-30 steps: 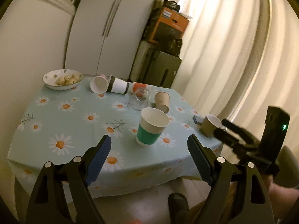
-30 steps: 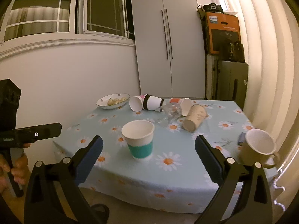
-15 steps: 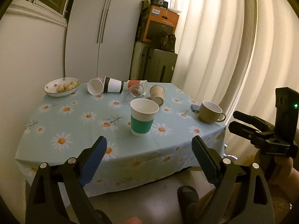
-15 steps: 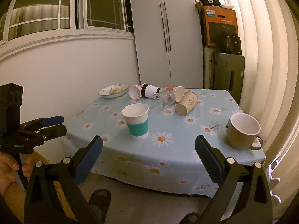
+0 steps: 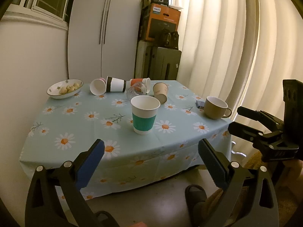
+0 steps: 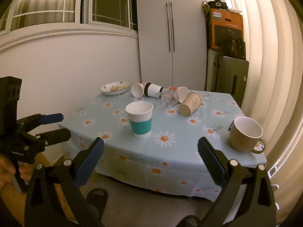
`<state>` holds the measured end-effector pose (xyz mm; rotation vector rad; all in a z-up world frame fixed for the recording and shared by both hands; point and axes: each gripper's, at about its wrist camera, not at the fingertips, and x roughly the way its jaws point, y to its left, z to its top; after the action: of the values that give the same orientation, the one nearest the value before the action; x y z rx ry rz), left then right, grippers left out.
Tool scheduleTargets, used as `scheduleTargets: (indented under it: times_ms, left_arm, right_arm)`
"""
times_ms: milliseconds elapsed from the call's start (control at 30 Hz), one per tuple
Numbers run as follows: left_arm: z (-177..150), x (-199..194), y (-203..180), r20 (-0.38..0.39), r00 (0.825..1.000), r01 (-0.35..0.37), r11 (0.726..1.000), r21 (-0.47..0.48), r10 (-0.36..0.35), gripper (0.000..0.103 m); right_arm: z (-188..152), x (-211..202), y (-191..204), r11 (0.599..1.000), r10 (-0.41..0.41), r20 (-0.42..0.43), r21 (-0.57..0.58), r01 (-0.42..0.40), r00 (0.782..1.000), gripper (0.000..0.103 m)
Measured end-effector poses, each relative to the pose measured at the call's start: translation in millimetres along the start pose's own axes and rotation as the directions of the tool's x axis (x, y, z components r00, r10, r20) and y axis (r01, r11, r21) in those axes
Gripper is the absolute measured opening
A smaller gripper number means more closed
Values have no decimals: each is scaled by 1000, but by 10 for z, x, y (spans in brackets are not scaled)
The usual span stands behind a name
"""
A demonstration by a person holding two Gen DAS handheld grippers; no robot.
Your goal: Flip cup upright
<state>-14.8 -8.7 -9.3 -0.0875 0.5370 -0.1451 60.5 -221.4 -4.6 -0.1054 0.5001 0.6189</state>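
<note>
A white paper cup with a teal band [image 5: 144, 115] stands upright near the front of the daisy tablecloth; it also shows in the right wrist view [image 6: 140, 119]. A tan mug [image 5: 215, 107] [image 6: 246, 134] stands upright at the right edge. Behind lie a kraft cup [image 5: 160, 92] [image 6: 190, 104], a clear glass [image 5: 136, 92] [image 6: 166, 98], a black-and-white cup [image 5: 115, 84], a white cup [image 5: 98, 87] and an orange-banded cup [image 5: 141, 81], all on their sides. My left gripper [image 5: 151, 162] and right gripper [image 6: 150, 160] are open and empty, off the table's front edge.
A bowl of food [image 5: 65, 89] sits at the table's back left. A small dark object [image 5: 199, 104] lies beside the mug. A white cupboard [image 5: 102, 30], stacked boxes and suitcases [image 5: 159, 56] and curtains [image 5: 236, 43] stand behind the table [image 5: 85, 124].
Both grippers have pulled back and away from the table, still open. The teal-banded cup stays upright where it was.
</note>
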Motion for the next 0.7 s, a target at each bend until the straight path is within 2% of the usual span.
scheduleTargets:
  times_ms: [700]
  left_arm:
    - [-31, 57, 9, -26, 999, -23, 1000, 2, 23, 96]
  right_arm:
    - [-37, 75, -3, 1000, -4, -14, -1, 4, 1000, 98]
